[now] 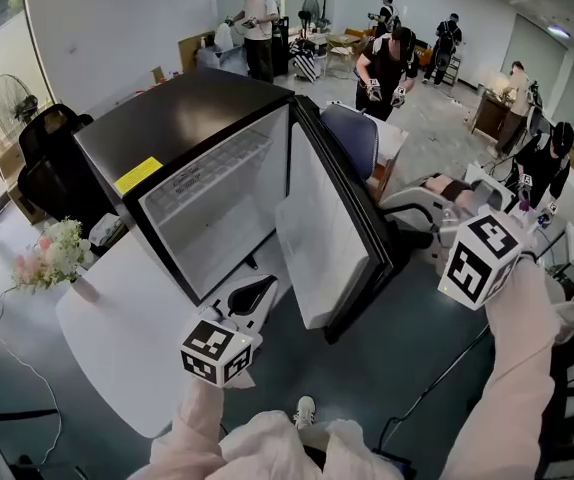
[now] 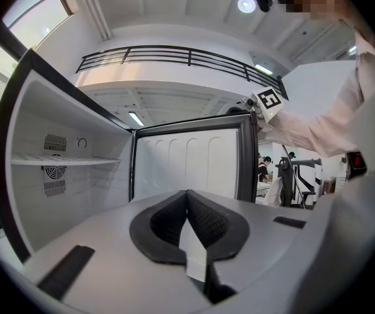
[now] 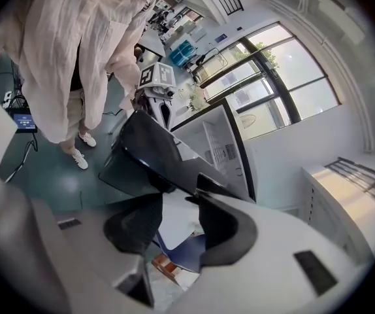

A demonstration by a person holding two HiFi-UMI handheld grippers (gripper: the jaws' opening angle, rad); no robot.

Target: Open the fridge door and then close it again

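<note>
On the white table (image 1: 117,313) at the left of the scene, the black mini fridge (image 1: 182,128) stands with its door (image 1: 322,233) wide open to the right. The door's white lining faces the open compartment, where a shelf (image 2: 63,161) runs across the upper part. Your left gripper (image 2: 187,205) hangs low on the near side of the opening, between the cabinet and the open door. Its jaws are pressed together with nothing between them, and they point into the corner where the lining meets the cabinet, clear of both. Your right gripper (image 3: 171,201) is out on the right, on the door's black outer side. Its jaws stand apart and grip nothing. From that gripper's view the door's dark outer face and edge lie just past the jaw tips, above the gap. Whether the tips touch the door cannot be told. Through the gap you see a blue chair (image 1: 352,138) beyond the door. A small vase of pale flowers (image 1: 52,253) sits at the table's left end, well apart from both grippers.
</note>
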